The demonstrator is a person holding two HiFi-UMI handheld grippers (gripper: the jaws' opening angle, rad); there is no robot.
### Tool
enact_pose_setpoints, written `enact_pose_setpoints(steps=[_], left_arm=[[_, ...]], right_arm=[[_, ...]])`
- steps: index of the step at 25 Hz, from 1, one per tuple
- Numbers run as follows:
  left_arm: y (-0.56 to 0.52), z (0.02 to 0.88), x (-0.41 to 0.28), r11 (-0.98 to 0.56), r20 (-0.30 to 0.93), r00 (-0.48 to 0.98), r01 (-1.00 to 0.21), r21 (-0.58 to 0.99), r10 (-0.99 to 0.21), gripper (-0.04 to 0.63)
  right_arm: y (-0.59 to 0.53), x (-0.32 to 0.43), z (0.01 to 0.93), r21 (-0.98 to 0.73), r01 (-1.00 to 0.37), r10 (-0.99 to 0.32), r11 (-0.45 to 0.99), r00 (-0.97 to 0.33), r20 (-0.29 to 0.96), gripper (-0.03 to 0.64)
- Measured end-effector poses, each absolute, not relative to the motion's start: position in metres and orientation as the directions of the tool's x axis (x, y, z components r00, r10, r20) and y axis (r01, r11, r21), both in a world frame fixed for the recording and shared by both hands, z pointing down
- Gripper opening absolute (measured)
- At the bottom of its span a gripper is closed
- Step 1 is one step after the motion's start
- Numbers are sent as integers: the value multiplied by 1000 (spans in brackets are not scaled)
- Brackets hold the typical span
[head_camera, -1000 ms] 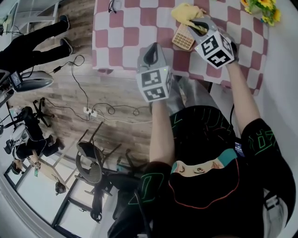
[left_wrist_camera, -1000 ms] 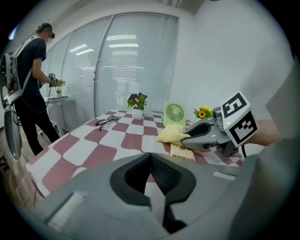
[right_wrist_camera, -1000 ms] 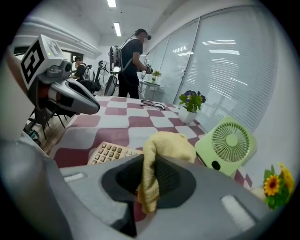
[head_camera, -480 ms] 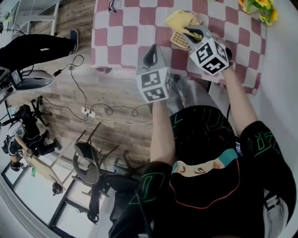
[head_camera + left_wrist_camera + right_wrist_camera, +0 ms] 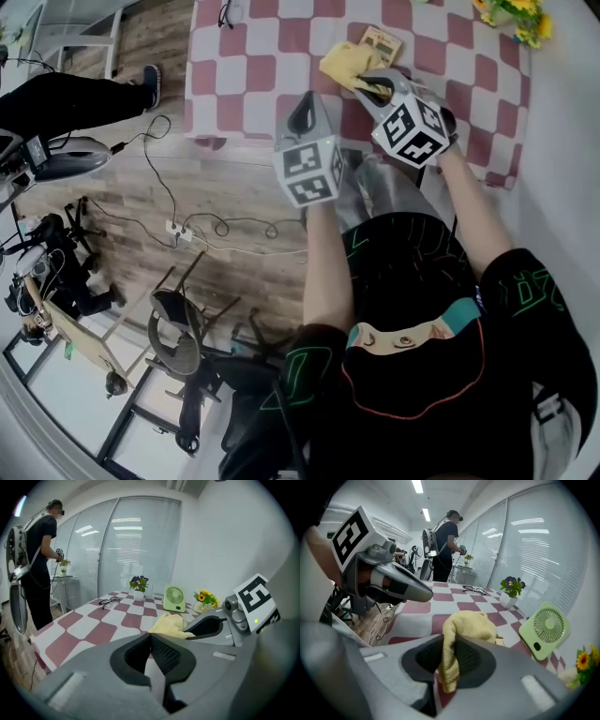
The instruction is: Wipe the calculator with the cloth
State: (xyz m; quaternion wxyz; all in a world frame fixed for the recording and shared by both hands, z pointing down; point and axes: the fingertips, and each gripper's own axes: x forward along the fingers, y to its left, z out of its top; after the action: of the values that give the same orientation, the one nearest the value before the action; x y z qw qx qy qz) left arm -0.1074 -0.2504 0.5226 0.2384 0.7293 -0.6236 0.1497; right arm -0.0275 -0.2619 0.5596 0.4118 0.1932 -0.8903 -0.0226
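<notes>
The yellow cloth (image 5: 343,64) is now drawn back toward the near edge of the table (image 5: 234,89), and the calculator (image 5: 382,42) is left uncovered just beyond it. The cloth is pinched between the closed jaws of the right gripper (image 5: 449,645). The left gripper (image 5: 151,638) is held at the near edge, jaws together on nothing.

I count two grey plastic grippers, the left gripper (image 5: 307,97) and the right gripper (image 5: 372,86). There is one soft yellow cloth (image 5: 343,63), one flat tan calculator (image 5: 382,42), one round green fan (image 5: 543,630), one pair of black glasses (image 5: 109,602), one purple flower pot (image 5: 138,584) and one yellow flower pot (image 5: 205,599).
</notes>
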Motion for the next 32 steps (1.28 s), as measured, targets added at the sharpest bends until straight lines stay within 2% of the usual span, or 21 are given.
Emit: enact_pose_setpoints(steps=[8,14,21,32], left_arm=[[-260,507,-116,-94,479,156,-984,152,-864,10],[-264,488,-137,-47,442,104,-989,137,-891,11],[-283,453,-144,-43,357,85,-991,126,-930,10],[-324,388,-151,-60,207,75,-995,78,-975,11]], right_arm=[[-244,-45,555,85,-319,-283,944,-645,710,66],[-249,-59,529,-43,-388,-275,921,-724,633,66],[-298,-53,477,-107,-506,-392,856,-770,503,66],[-388,-5,397,-99,-730,-675,676,-668,312,66]])
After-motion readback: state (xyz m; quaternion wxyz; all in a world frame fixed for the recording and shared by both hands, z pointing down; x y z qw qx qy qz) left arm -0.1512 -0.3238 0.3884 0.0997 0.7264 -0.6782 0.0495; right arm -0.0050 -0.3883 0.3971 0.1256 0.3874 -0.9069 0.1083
